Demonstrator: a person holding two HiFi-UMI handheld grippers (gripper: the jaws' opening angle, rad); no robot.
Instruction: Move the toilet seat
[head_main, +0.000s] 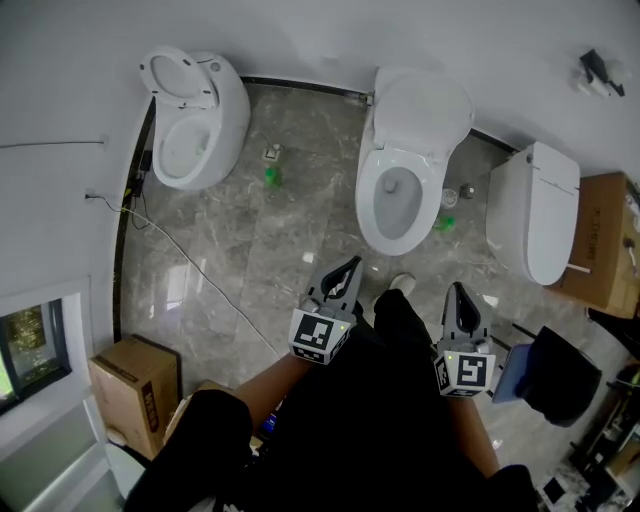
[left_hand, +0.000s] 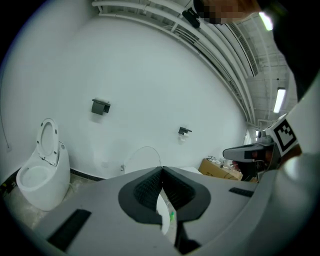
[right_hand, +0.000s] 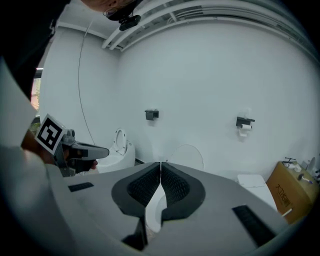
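Risk: we are holding left gripper and right gripper clenched, empty; shut jaws may be slipping off the toilet seat, slamming it.
Seat: probably lying down on middle toilet, ahead, apart from both.
Around: left toilet, right toilet, cardboard box, floor cable sitting aside, nothing blocking.

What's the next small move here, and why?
Probably reach the left gripper forward to the middle toilet and open its jaws. Both it and the right gripper are shut, empty and short of that toilet, whose lid stands raised.
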